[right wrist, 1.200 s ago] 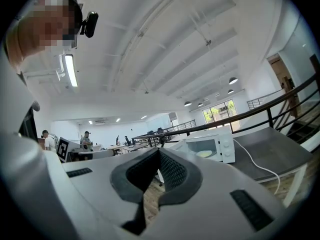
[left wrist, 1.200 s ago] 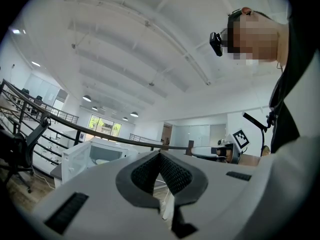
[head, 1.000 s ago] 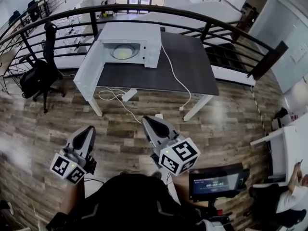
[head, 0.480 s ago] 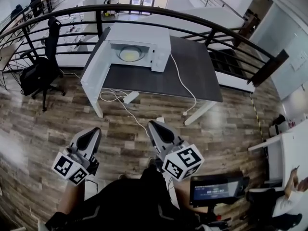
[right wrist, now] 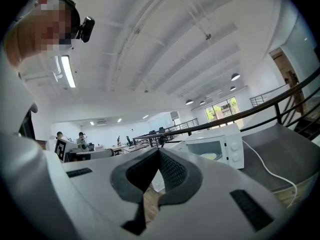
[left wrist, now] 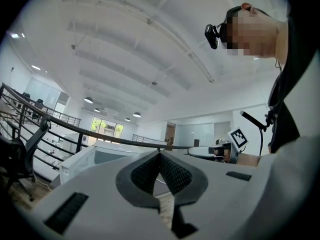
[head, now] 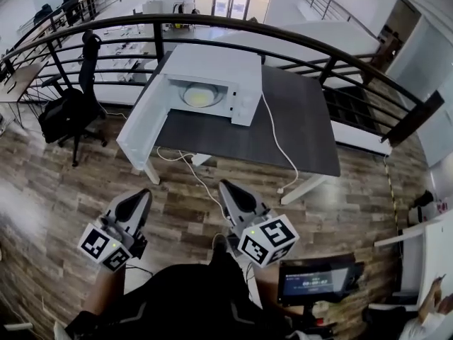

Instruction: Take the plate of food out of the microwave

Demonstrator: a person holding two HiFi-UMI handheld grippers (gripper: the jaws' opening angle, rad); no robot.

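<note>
A white microwave [head: 212,76] stands at the back left of a dark table [head: 290,126], its door [head: 145,122] swung open to the left. Inside lies a pale plate of food [head: 201,94], which also shows through the opening in the right gripper view as the plate [right wrist: 213,155] in the microwave [right wrist: 222,146]. Both grippers hang low over the wooden floor, well short of the table. My left gripper [head: 140,197] is shut and holds nothing, its tips meeting in its own view [left wrist: 160,155]. My right gripper [head: 228,188] is likewise shut and holds nothing [right wrist: 159,152].
A curved black railing [head: 297,48] runs behind the table. A black office chair [head: 74,105] stands left of it. A white cable [head: 279,147] trails from the microwave over the table edge, and more cable [head: 185,163] lies on the floor. A small screen [head: 318,280] sits at lower right.
The table and microwave have come nearer and sit lower in the head view. Both grippers stay shut and keep about the same place in front of the body.
</note>
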